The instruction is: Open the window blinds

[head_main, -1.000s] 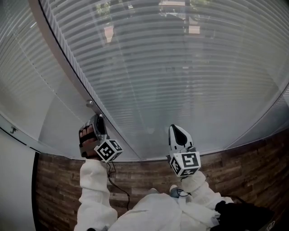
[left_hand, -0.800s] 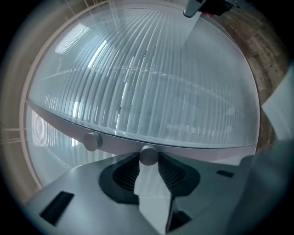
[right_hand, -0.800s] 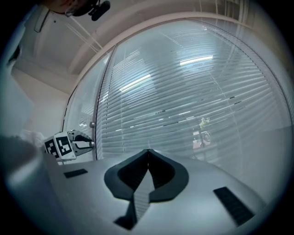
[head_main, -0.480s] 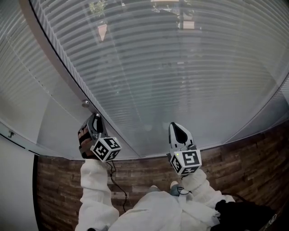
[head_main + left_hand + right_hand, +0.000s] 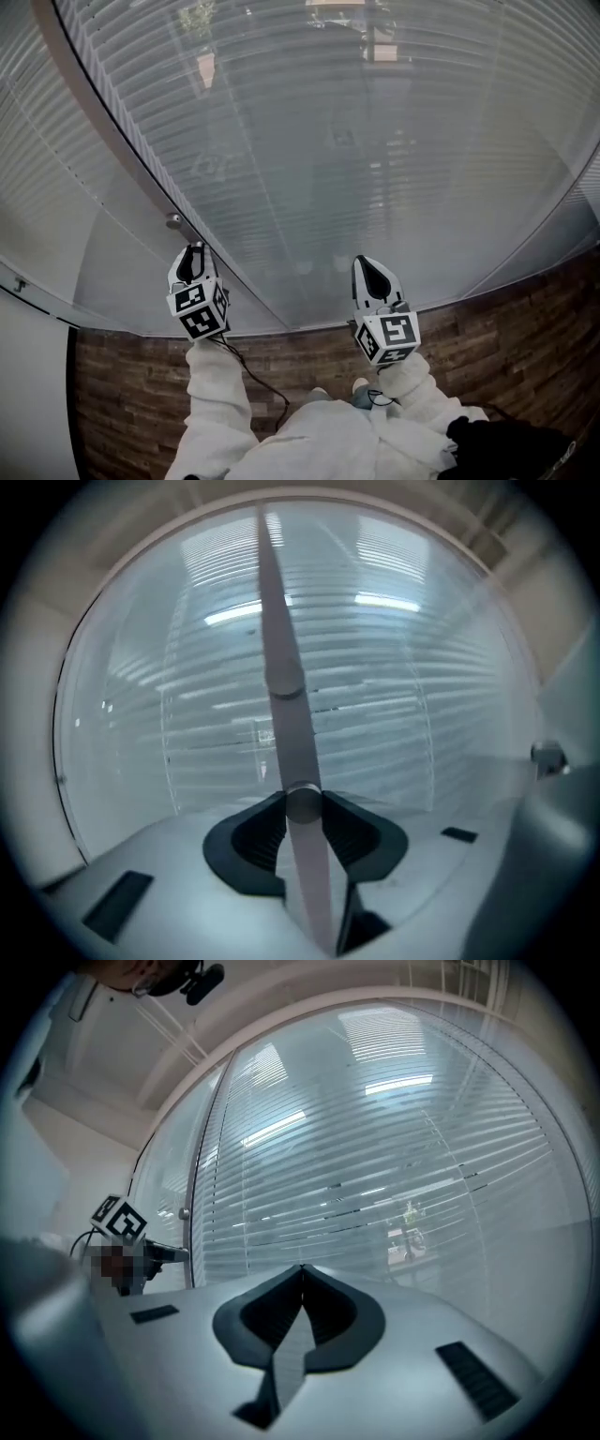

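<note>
The left gripper (image 5: 302, 803), at 8 o'clock in the head view, is clamped on the tilt wand (image 5: 279, 658). The wand rises from the jaws toward 12 o'clock, just in front of the blinds (image 5: 375, 141), which fill the window ahead. The right gripper (image 5: 301, 1269), at 4 o'clock, has its jaws together on nothing. The step in hand looks like twisting the wand. It probably goes best with the wand centred in the pads and rolled about its own line, with no sideways pull, while watching the slats level out.

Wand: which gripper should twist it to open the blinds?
Left. The left gripper is clamped on the wand; the right gripper is shut, empty, facing the blinds off to the wand's side.
</note>
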Demonstrator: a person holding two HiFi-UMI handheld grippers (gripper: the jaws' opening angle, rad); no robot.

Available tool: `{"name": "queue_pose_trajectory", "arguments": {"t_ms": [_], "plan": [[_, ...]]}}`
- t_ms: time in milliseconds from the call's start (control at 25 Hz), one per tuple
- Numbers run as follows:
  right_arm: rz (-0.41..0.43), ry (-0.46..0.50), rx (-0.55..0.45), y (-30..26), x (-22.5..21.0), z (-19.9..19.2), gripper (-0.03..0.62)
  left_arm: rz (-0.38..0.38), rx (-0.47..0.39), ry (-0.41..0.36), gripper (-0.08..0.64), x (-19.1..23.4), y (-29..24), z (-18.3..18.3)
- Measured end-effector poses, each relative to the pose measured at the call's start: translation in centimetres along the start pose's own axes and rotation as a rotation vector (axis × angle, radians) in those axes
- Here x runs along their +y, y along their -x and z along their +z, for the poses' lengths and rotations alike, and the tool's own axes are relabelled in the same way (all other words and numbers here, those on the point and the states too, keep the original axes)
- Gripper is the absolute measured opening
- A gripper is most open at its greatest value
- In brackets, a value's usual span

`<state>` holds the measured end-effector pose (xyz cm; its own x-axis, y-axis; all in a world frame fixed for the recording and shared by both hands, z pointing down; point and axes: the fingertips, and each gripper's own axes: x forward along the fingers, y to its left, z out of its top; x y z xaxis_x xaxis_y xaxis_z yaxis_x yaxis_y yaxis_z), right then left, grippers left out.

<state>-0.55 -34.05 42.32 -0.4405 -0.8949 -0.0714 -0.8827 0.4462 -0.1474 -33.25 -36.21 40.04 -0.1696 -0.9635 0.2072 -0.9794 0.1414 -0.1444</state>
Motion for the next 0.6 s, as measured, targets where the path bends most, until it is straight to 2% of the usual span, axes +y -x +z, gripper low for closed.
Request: {"name": "queue_pose_trajectory", "arguments": {"t_ms": [80,200,280,480,600], "plan": [[0.003,0.002,-0.002,-0.03,0.04,0.14,0.012,-0.022,-0.013,0.158,0.121,0.14,0.07,0.25],[0.004,0.004,-0.001,0.04,-0.02,0.15,0.012,-0.027,-0.038,0.284,0.121,0.36,0.12,0.34],[0.002,0.005,0.001,0.13,-0.08,0.00,0.012,-0.040,-0.058,0.403,0.121,0.57,0.09,0.13],[-0.005,0.010,0.004,0.30,-0.48,-0.07,0.012,-0.135,-0.112,0.888,0.121,0.32,-0.38,-0.55],[-0.008,0.009,0.002,0.45,-0.62,0.20,0.012,-0.173,-0.150,1.112,0.121,0.47,-0.31,-0.25]]}}
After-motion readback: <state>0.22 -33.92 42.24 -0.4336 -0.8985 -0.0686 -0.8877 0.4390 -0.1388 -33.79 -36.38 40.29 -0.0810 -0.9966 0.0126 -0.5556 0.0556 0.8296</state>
